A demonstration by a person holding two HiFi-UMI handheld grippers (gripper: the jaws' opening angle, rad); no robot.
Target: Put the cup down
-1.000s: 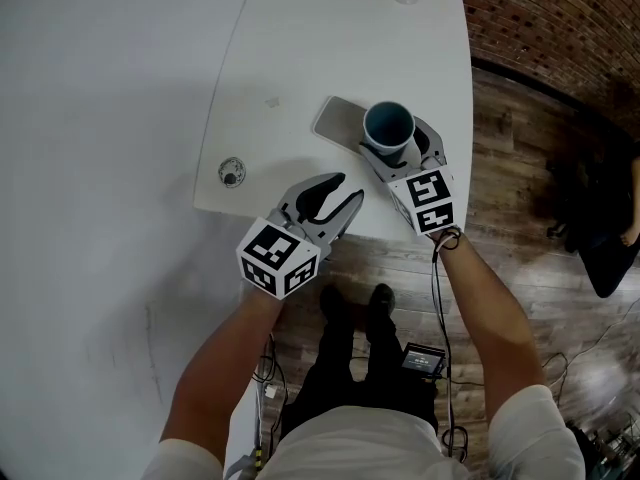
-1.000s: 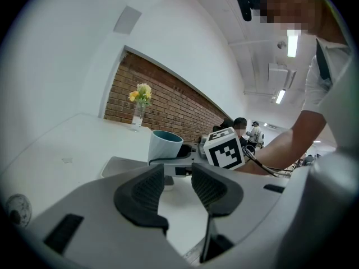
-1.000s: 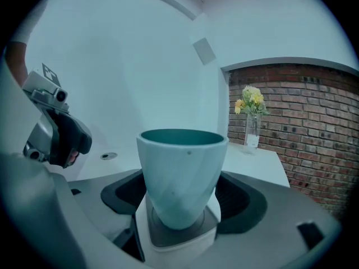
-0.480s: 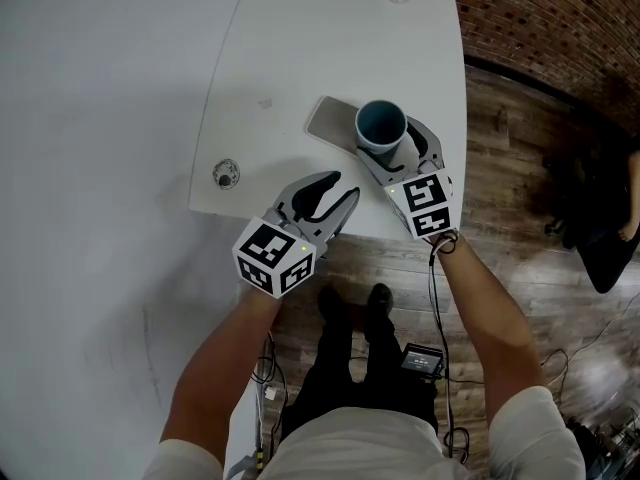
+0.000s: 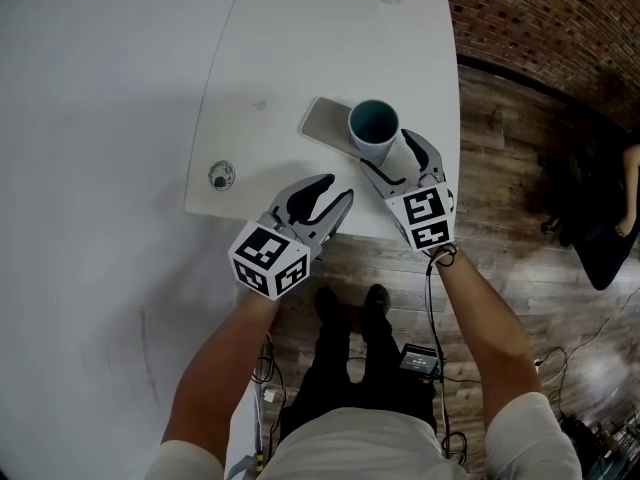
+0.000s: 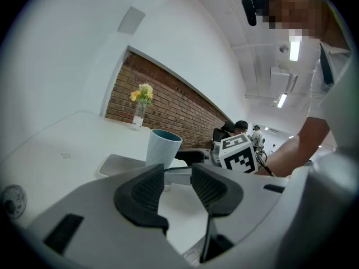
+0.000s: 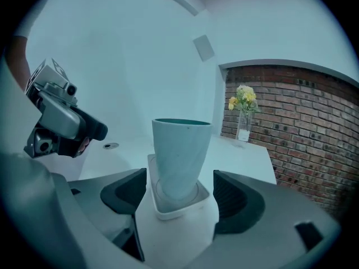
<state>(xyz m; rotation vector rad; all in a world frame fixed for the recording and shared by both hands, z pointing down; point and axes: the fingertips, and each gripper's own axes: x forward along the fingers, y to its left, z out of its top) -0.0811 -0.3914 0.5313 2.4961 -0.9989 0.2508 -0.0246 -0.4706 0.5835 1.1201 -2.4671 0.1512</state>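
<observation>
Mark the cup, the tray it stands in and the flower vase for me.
cup point(image 7: 178, 150): right gripper view, on its outer wall.
tray point(image 5: 325, 122): head view, on the bare floor left of the cup.
flower vase point(image 7: 243, 129): right gripper view, on the glass body below the blooms.

The cup point(image 5: 374, 128) is pale bluish-white outside and deep teal inside. Under the cup, the tray point(image 5: 322, 120) is light grey, and the table point(image 5: 300, 38) beneath both is plain white. My right gripper point(image 5: 388, 152), just on my side of the cup, has a light grey shell with black pads, and its cube carries black-and-white square markers. My left gripper point(image 5: 338, 188), left of the cup, shows the same grey, black and marker pattern. Right of the cup the floor point(image 5: 500, 198) is brown wood planks. Beyond it the wall point(image 5: 560, 18) is red-brown brick with pale mortar lines. Far behind the cup, the flowers point(image 6: 143, 93) are yellow.
</observation>
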